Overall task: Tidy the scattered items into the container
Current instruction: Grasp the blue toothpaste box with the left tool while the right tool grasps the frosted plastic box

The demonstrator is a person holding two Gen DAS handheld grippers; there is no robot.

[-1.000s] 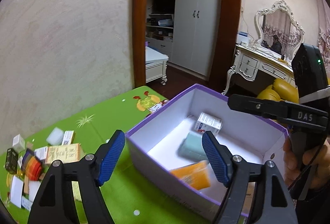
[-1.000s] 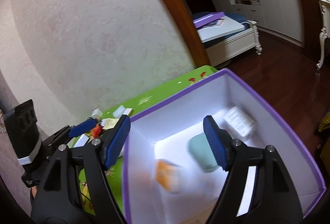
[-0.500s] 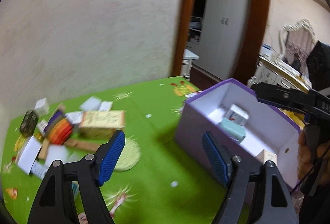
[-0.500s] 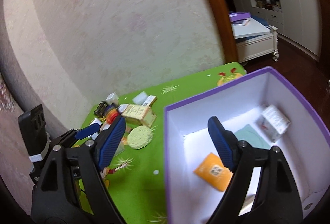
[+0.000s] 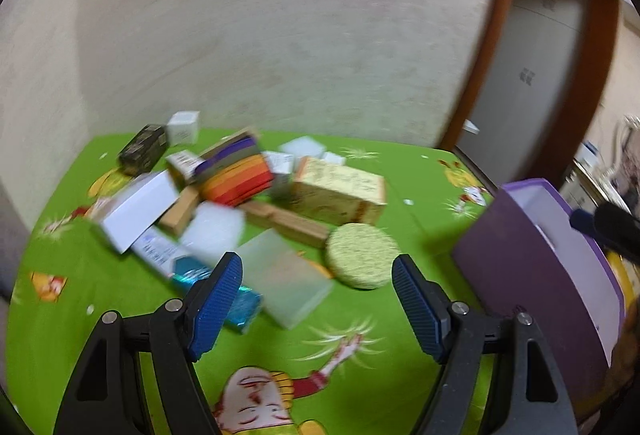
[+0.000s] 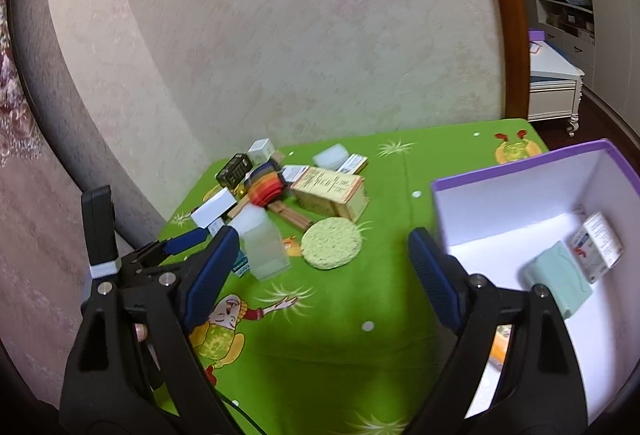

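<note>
My left gripper (image 5: 318, 299) hangs wide open and empty above the scattered items (image 5: 240, 195) on the green cloth (image 5: 120, 315). My right gripper (image 6: 324, 267) is opening, nothing between its jaws, beside the purple container (image 6: 520, 171) to their right.

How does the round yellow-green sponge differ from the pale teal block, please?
The round sponge is a flat yellow-green disc lying on the green tablecloth, outside the purple box. The teal block is rectangular and smoother-looking, and already lies inside that box. Neither is gripped by anything.
</note>
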